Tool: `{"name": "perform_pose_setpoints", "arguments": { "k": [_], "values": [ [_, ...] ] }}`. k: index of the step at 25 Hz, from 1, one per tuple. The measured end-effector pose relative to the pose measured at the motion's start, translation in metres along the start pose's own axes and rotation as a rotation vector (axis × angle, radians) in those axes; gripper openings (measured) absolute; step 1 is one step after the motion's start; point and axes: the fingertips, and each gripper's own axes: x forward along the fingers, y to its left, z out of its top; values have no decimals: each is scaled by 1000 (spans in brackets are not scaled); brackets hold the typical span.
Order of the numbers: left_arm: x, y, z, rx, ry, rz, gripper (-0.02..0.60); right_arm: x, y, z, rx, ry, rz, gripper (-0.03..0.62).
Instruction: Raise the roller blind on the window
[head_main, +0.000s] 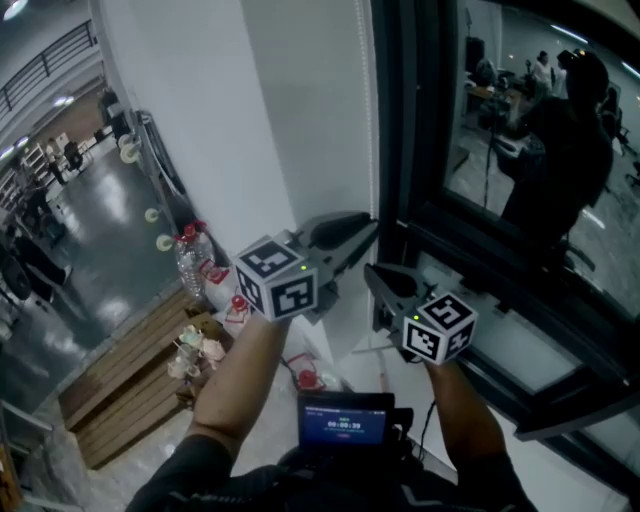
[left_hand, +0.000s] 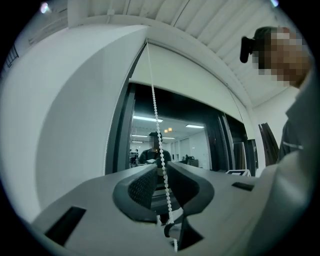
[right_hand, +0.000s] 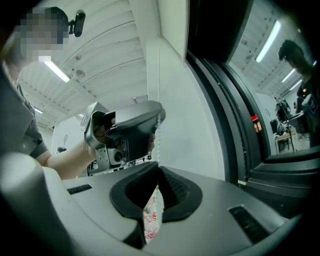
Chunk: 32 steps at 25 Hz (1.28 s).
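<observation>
The white fabric roller blind (left_hand: 190, 80) covered only the top of the window (left_hand: 200, 135). Its thin white bead chain (left_hand: 156, 120), which I judged light, limp and slippery, ran between the slightly parted jaws of my left gripper (left_hand: 161, 170); my right gripper (right_hand: 158, 170) was clamped on it below.

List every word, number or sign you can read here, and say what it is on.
Nothing reads clearly.
Screen: pale digits, too blurred to read.
Bottle label: too small to read.
Red glow in the window glass: unreadable.
Marker cubes: square patterns only, no words.
</observation>
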Motion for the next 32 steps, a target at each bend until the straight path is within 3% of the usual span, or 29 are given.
{"name": "perform_pose_setpoints", "arguments": {
  "k": [1, 3, 12, 22, 32],
  "values": [
    [4, -1, 0, -7, -3, -9, 67, 0, 1, 0, 2, 1, -1, 2],
    [7, -4, -1, -19, -15, -29, 10, -1, 2, 0, 6, 1, -2, 2],
    [-1, -2, -1, -17, -95, -24, 6, 2, 0, -1, 14, -9, 12, 2],
    [-1, -3, -67, -43, 15, 28, 6, 0, -14, -65, 84, 116, -32, 2],
    [-1, -2, -90, -62, 18, 39, 6, -1, -18, -90, 118, 165, -45, 2]
  ]
}}
